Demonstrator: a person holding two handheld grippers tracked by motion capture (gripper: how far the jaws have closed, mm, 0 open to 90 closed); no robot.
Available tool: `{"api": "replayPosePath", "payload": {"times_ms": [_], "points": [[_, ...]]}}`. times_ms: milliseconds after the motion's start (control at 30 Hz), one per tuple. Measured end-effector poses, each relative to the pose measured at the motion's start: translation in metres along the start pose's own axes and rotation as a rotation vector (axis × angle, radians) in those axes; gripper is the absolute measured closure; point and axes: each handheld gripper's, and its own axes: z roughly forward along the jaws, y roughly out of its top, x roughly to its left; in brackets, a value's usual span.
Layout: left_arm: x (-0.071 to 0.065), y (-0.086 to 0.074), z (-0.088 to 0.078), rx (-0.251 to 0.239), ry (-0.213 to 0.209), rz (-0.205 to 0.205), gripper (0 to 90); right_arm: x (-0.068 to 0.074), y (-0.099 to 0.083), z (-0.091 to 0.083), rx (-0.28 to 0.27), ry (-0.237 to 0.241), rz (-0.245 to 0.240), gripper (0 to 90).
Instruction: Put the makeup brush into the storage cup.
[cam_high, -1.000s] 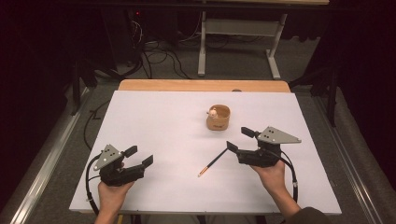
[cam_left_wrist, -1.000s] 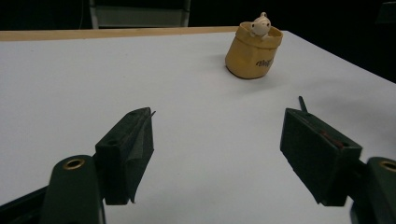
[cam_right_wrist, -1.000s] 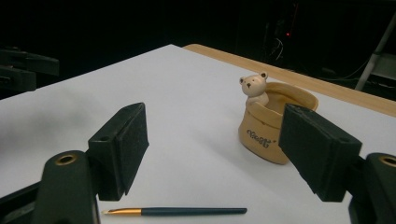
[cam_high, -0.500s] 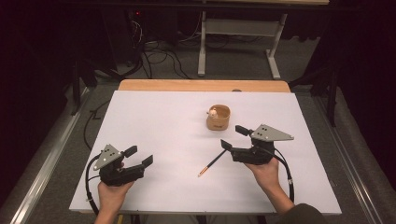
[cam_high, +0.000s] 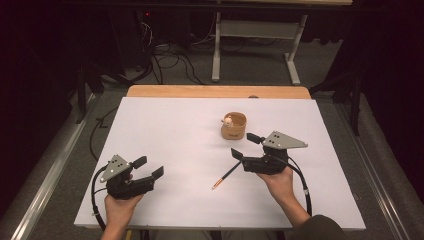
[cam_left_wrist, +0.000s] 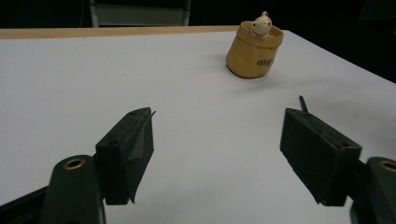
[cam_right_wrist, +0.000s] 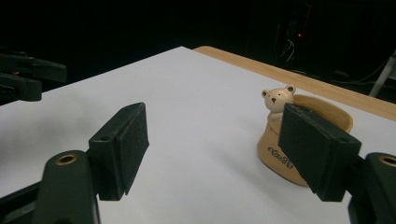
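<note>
A white tabletop (cam_high: 170, 130) with a bare wooden strip along its far edge carries two things. A tan pot (cam_high: 233, 126) with a small bear figure at its rim stands just beyond the right gripper (cam_high: 246, 146), close ahead of its far fingers (cam_high: 254, 138) and well apart from the left gripper (cam_high: 149, 167). In the right gripper view the pot sits partly behind the right-hand finger. A dark pencil (cam_high: 226, 175) with an orange tip lies flat on the tabletop, slanting from just below the right gripper's near fingers toward the person, between the two grippers.
</note>
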Motion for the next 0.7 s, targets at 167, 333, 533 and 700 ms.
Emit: {"api": "replayPosePath", "payload": {"times_ms": [167, 333, 533, 700], "points": [[-0.001, 0.000, 0.001, 0.002, -0.004, 0.001, 26.4, 0.001, 0.001, 0.004, 0.005, 0.006, -0.001, 26.2], [0.000, 0.000, 0.001, 0.002, -0.005, 0.001, 26.4, 0.002, 0.002, 0.008, 0.009, 0.007, -0.002, 26.2], [-0.001, 0.000, 0.001, 0.002, -0.005, 0.001, 26.5, 0.004, 0.003, 0.015, 0.016, 0.016, -0.003, 26.2], [0.000, 0.000, 0.001, 0.005, -0.006, 0.001, 26.4, 0.006, 0.004, 0.020, 0.020, 0.022, -0.009, 26.2]]}}
